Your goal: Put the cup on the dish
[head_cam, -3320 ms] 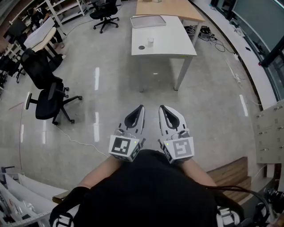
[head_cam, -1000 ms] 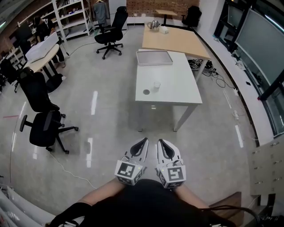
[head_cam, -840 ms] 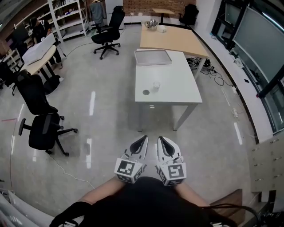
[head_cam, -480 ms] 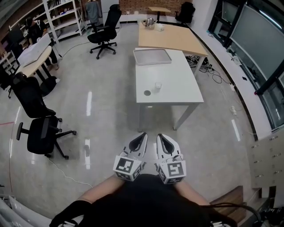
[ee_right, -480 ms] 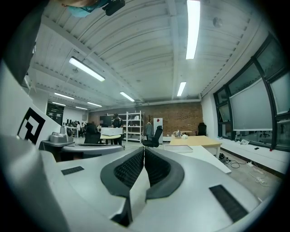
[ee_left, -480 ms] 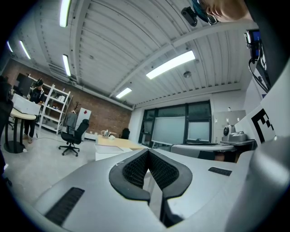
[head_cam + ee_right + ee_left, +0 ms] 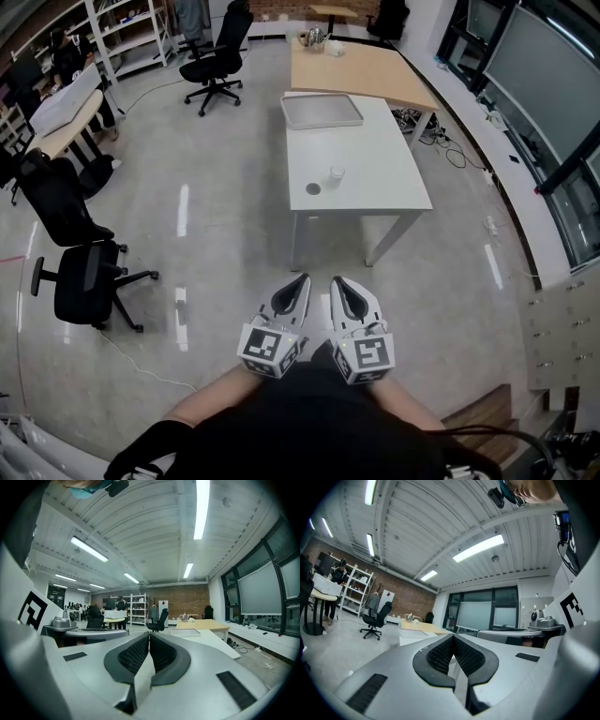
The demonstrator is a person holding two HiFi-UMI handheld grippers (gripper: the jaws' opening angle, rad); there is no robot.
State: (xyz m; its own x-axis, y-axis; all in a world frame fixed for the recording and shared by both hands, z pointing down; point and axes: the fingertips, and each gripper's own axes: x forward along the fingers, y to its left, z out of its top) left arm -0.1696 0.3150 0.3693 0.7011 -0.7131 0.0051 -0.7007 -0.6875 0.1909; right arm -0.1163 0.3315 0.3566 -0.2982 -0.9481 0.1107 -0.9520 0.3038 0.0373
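Fingers (image 7: 439, 655) of my left gripper (image 7: 300, 280) are pressed together on nothing, and my right gripper (image 7: 337, 281) is the same. Both sit side by side at the lower centre. Up in the upper middle, the cup (image 7: 337, 174) stands on the white table (image 7: 380, 173), near the dish's (image 7: 313, 188) right, not touching.

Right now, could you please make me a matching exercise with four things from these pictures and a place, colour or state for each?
Things:
1. cup
2. dish
3. tray
4. right tool

Descriptions:
A. shut, nothing between its jaws
B. at the far end of the white table
C. dark, round, lying flat
D. clear, standing upright

Pairs: 1-D, 2-C, 3-B, 4-A
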